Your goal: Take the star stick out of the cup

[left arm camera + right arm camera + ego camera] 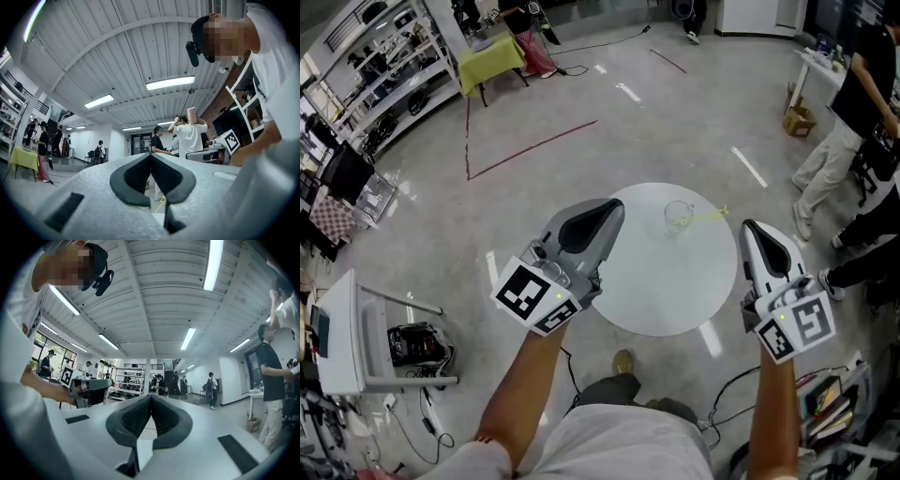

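The round desk (675, 309) stands in the middle of the floor. On its far part sits the cup (678, 220), and in it the star stick (711, 216), leaning out over the rim to the right. The left gripper (615, 208) hangs over the desk's left edge, and the right gripper (748, 227) is just beside its right edge. The cup lies between them, a little farther off. Shelving (389, 66) lines the far left. A cardboard box (799, 120) lies on the floor at far right.

We can read no words, numbers or brand names. The only signs are a black-and-white square marker (525, 289) on the left tool (614, 206) and another on the right tool (748, 226): patterns, not letters.
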A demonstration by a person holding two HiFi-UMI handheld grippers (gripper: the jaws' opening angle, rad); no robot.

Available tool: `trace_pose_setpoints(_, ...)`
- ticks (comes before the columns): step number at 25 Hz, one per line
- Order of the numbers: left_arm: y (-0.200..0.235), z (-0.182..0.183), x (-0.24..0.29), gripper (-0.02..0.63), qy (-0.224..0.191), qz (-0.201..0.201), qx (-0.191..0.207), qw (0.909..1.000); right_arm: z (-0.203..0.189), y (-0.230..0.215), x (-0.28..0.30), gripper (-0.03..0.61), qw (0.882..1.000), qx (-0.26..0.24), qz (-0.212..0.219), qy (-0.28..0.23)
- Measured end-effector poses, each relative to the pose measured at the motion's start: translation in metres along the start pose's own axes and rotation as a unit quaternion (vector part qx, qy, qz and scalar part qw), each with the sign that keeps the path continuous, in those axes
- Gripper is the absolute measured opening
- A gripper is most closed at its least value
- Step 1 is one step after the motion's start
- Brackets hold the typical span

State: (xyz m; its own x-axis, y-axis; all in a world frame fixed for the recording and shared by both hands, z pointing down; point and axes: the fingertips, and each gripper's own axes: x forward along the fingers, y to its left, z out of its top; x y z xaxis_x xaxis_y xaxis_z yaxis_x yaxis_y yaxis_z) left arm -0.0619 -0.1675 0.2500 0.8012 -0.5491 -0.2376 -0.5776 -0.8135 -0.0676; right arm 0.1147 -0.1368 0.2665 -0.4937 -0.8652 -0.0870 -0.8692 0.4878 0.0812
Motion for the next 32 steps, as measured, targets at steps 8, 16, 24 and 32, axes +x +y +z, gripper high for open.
trace_pose_setpoints(8,0.03,-0.022,0.019,0.015,0.006,-0.034,-0.014,0.9993,-0.018,-0.007,0.037,0.012,0.998,-0.023,-0.04,0.03)
trace_pose_setpoints(16,0.042,-0.043,0.032,0.015,0.005,-0.054,-0.028,0.9981,-0.037,-0.013,0.048,0.012,0.995,-0.026,-0.071,0.058)
trace_pose_setpoints(24,0.047,-0.068,0.049,0.015,0.015,-0.047,-0.049,0.9975,-0.065,-0.041,0.041,0.124,0.991,0.003,-0.107,0.085)
trace_pose_setpoints(32,0.053,-0.094,0.058,0.015,0.03,-0.022,-0.057,0.9977,-0.116,-0.066,0.043,0.189,0.982,0.047,-0.136,0.121)
